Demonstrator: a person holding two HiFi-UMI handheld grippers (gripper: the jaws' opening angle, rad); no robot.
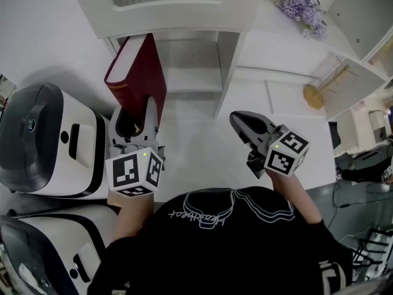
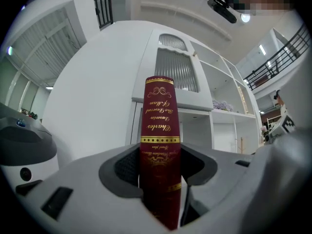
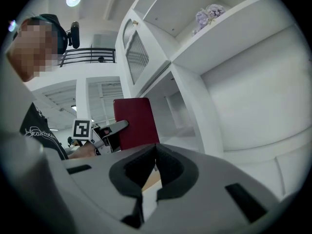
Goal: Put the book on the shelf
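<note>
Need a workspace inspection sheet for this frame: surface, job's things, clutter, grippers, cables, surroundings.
Surface: white shelf unit; no books seen in the open compartment ahead.
Job's things: dark red hardcover book with gold lettering, upright, held in front of the shelf unit, not yet on it.
Clutter: purple flower bunch on an upper shelf; wooden stand with a round base in a right compartment.
Grippers: left gripper clamped on the book's lower end; right gripper jaws together, empty, apart from the book.
Cables: thin dark cables on the floor at right.
Surroundings: white-and-black rounded machines at left; a railed balcony shows in the gripper views.
</note>
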